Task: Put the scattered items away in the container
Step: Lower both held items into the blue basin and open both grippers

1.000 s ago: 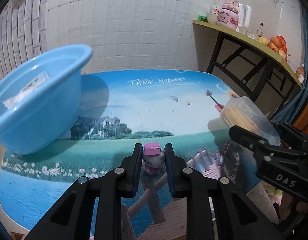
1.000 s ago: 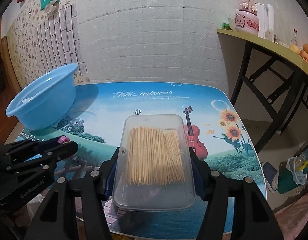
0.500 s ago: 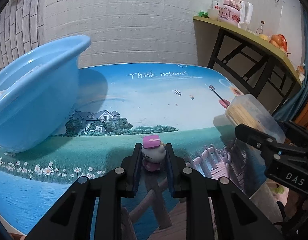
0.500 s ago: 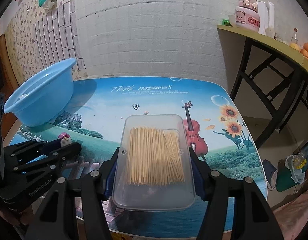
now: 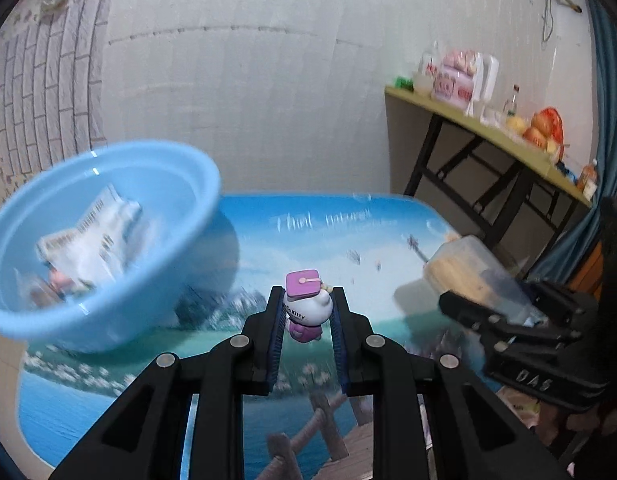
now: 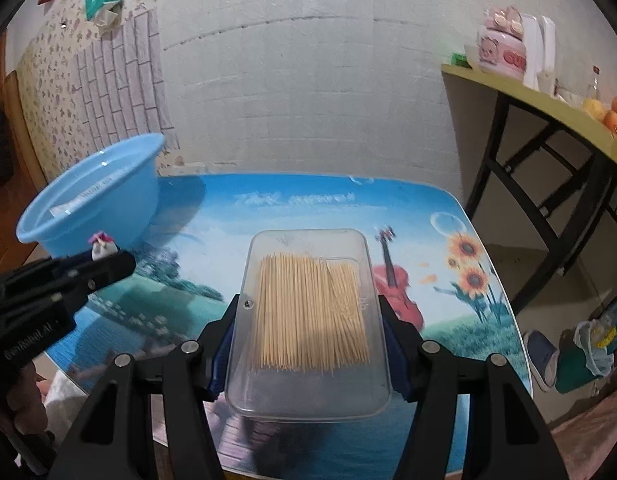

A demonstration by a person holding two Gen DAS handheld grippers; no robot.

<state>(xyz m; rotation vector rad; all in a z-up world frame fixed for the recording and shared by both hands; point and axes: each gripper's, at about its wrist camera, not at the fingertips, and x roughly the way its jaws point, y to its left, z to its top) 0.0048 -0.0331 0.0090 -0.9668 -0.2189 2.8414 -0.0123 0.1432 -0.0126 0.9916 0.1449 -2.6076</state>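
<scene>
The blue basin (image 5: 100,240) sits at the table's (image 6: 308,204) far left corner, by a white brick-pattern wall (image 6: 308,80). The left tongs (image 5: 306,312) pinch a Hello Kitty figurine (image 5: 306,308) above the nature-print tabletop; the right tongs (image 6: 308,320) clamp a clear toothpick box (image 6: 308,320).

Left wrist view: mounted behind the left gripper (image 5: 306,312), looking forward and down along its 2 fingers, close over the picture-printed table (image 5: 316,220), facing the white wall, with the blue basin (image 5: 108,240) near on the left. Right wrist view: same kind of mount behind the right gripper (image 6: 308,316), also tilted down toward the wall, set further right. Shared by both: table (image 6: 300,200), basin (image 6: 96,204), wall, the yellow shelf (image 6: 548,96) at right, and each other's gripper at the frame edge
</scene>
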